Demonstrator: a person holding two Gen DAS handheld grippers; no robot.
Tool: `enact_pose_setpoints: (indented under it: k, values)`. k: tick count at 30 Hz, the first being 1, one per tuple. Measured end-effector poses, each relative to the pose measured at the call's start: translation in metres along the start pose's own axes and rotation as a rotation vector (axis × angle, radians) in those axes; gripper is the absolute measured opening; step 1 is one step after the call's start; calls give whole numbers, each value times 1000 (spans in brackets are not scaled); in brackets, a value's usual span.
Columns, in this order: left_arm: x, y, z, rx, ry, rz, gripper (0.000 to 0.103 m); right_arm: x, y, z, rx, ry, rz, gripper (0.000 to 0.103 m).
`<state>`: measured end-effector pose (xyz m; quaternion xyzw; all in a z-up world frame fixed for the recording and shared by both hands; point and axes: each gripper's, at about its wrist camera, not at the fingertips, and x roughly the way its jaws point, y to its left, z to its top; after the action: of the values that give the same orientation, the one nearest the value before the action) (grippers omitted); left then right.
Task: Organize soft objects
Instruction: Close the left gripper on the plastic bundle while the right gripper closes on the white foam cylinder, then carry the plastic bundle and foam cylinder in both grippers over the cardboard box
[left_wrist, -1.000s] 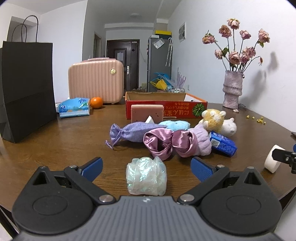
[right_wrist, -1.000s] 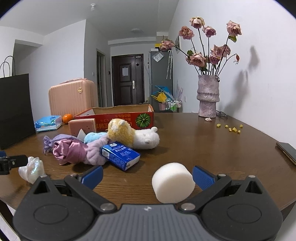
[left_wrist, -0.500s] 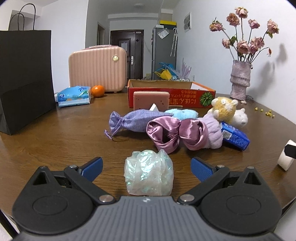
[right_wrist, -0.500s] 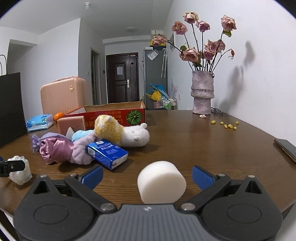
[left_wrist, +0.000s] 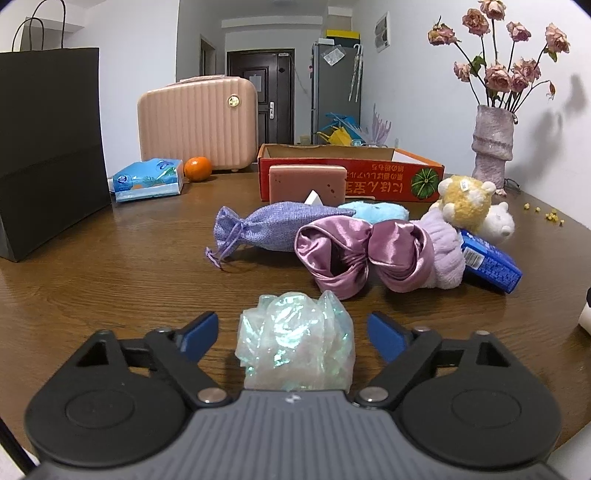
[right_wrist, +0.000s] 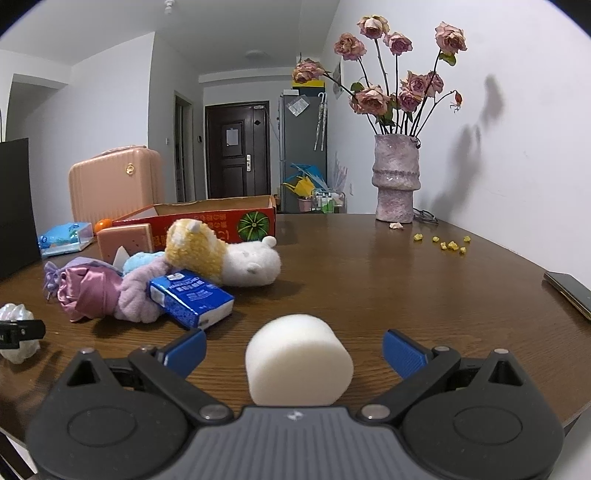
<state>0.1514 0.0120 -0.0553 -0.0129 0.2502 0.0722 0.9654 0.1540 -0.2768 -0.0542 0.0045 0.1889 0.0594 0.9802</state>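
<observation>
1. Left wrist view: left gripper (left_wrist: 291, 334) has its blue pads either side of a crumpled iridescent cellophane-like puff (left_wrist: 295, 349) on the brown wooden table (left_wrist: 110, 280). The jaws have just been closing, and a gap still shows on both sides, so nothing is gripped. The puff is roughly round, with no clear long axis. Past the fingertips lies a lilac drawstring fabric pouch (left_wrist: 280, 229), long axis across the view, tied neck pointing left.
2. Right wrist view: right gripper (right_wrist: 293, 350) is spread wide around a white foam cylinder (right_wrist: 299, 363), pads clear of it. The cylinder lies on its side, axis along the fingers, flat end toward the camera.
</observation>
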Motion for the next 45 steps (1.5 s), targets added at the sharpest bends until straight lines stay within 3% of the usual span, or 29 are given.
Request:
enact_pose_setpoints:
  k: [3, 5, 7, 12, 15, 19, 45]
  values:
    - [4, -1, 0, 3, 16, -13, 68, 4, -3, -1, 1, 4, -2, 102]
    - [5, 0, -1, 8, 25, -28, 52, 7, -4, -1, 2, 8, -4, 102]
    - [5, -1, -1, 14, 23, -43, 49, 11, -7, -2, 7, 18, -3, 102]
    - [1, -3, -1, 22, 8, -49, 49, 21, -11, -2, 16, 38, 6, 99]
    - [0, -3, -1, 21, 6, -50, 49, 28, -12, -2, 20, 60, 14, 87]
    - [-1, -2, 0, 20, 3, -49, 49, 33, -13, -4, 33, 86, 39, 58]
    - [-10, -6, 19, 24, -56, -69, 49, 26, 0, 20, -3, 14, 102, 56]
